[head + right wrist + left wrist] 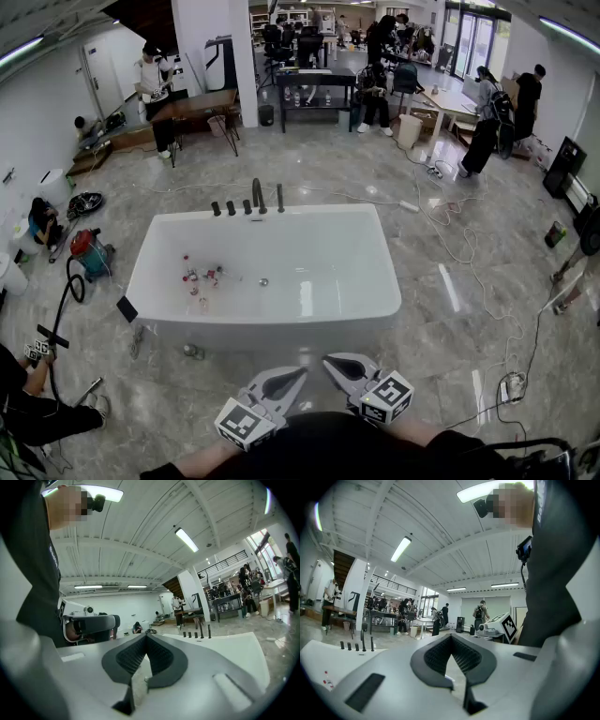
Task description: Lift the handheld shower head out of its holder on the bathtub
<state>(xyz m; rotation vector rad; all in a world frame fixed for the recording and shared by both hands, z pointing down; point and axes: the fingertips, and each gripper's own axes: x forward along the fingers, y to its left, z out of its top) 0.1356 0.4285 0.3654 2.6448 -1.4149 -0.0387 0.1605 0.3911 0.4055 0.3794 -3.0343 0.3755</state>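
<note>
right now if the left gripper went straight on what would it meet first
Nothing close, it seems: the left gripper points level, the bathtub lies lower left and the right gripper off to the right. Depth unclear.

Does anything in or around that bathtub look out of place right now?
Yes: small red and white items lie scattered inside the bathtub, left of the drain, which is odd for a tub; they're too small to identify. Loose cables also snake across the floor to its right.
</note>
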